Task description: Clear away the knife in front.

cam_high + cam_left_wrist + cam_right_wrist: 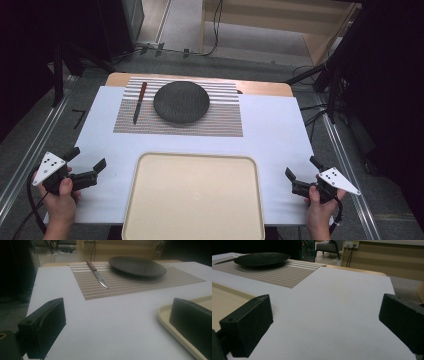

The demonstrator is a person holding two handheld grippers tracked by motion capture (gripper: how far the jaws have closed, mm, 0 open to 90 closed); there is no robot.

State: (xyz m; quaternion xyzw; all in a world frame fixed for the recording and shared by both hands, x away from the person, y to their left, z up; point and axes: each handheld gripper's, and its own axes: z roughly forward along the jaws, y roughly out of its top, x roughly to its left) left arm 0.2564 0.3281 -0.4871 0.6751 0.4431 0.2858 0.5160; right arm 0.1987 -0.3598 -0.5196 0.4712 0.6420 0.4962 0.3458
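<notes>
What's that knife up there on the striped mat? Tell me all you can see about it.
The knife is slim, with a reddish-brown handle that looks wooden and a pointed grey metal blade. It lies flat on the left part of the striped mat, handle toward the far edge of the table and tip toward the person. It sits just left of the dark round plate without touching it. Nothing holds it; both grippers are well away, near the table's front.
</notes>
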